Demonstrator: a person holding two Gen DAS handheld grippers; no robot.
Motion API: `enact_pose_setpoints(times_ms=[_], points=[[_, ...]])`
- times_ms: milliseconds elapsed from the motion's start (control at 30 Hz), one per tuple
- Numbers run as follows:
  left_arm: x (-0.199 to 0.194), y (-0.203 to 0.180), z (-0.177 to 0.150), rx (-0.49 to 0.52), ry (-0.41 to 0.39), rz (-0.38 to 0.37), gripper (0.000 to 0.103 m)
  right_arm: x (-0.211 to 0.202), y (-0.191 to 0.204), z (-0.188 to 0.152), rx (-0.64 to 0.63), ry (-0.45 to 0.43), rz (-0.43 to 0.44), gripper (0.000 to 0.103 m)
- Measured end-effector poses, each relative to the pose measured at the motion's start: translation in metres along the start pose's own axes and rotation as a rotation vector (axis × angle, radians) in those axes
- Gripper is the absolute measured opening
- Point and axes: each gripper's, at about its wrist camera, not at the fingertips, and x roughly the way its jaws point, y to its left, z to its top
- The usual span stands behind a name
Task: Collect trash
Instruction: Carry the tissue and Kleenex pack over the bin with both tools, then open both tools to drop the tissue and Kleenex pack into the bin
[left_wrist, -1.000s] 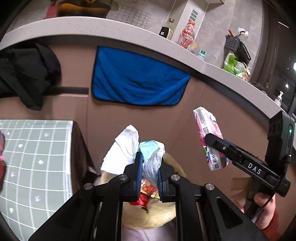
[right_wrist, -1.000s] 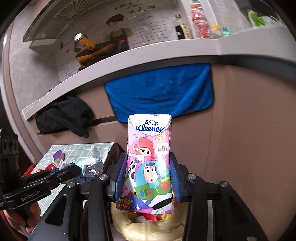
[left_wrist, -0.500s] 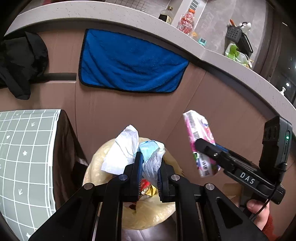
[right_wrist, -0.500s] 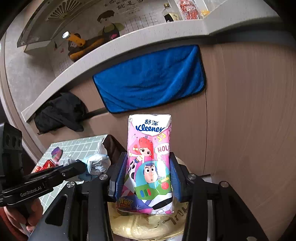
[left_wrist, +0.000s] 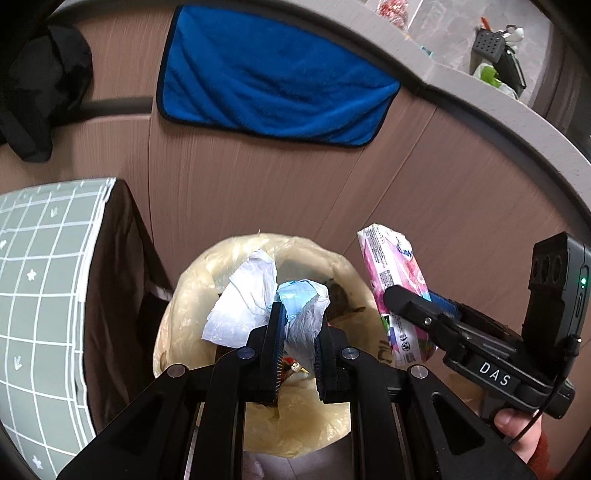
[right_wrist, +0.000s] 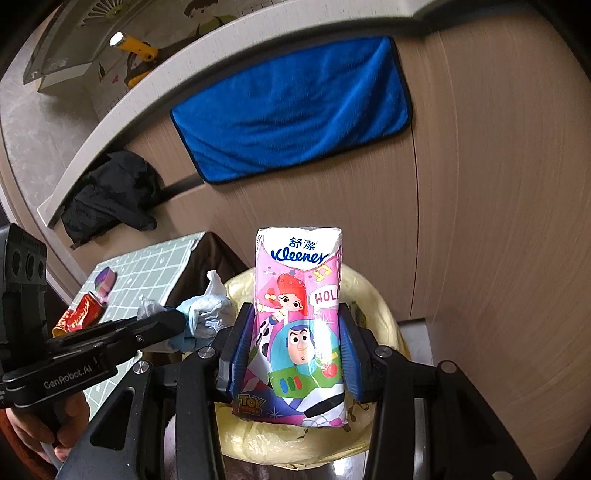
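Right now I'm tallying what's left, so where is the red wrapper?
In the right wrist view the red wrapper lies at the left on the grid-patterned table, beside a purple wrapper, behind the left gripper.

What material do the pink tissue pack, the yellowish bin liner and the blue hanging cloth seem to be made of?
Pink tissue pack: thin glossy plastic film, printed, with creases and shine.
Yellowish bin liner: thin translucent plastic, wrinkled over the rim.
Blue hanging cloth: soft matte fabric, probably microfibre; fuzzy pile, dark stitched edge.

The crumpled wad (left_wrist: 303, 317) and tissue pack (right_wrist: 299, 314) hide most of the bin's (left_wrist: 192, 280) contents.
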Motion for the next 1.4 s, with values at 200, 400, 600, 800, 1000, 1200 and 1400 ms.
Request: enact_pose_setpoints(times_ms=[200,400,600,800,1000,1200,1400], points=[[0.010,0.007,0.000,-0.019,0.026,0.004,0.014,0.012,-0.005,-0.003,0.012,0.037,-0.005,0.040],[0.016,0.011,0.000,-0.023,0.032,0.011,0.014,0.020,-0.006,-0.005,0.013,0.056,-0.009,0.040],[0.020,0.013,-0.001,-0.029,0.042,0.005,0.015,0.028,-0.007,-0.008,0.014,0.077,-0.012,0.040],[0.024,0.014,0.000,-0.052,0.063,-0.018,0.015,0.032,-0.008,-0.008,0.014,0.091,-0.023,0.041],[0.021,0.020,0.004,-0.103,0.061,-0.053,0.031,0.033,-0.011,-0.008,0.035,0.098,-0.037,0.045],[0.002,0.026,0.010,-0.131,0.010,-0.062,0.036,0.027,-0.007,-0.008,0.033,0.084,-0.040,0.048],[-0.019,0.034,0.013,-0.135,-0.034,-0.051,0.037,0.015,0.001,-0.003,0.027,0.042,-0.028,0.054]])
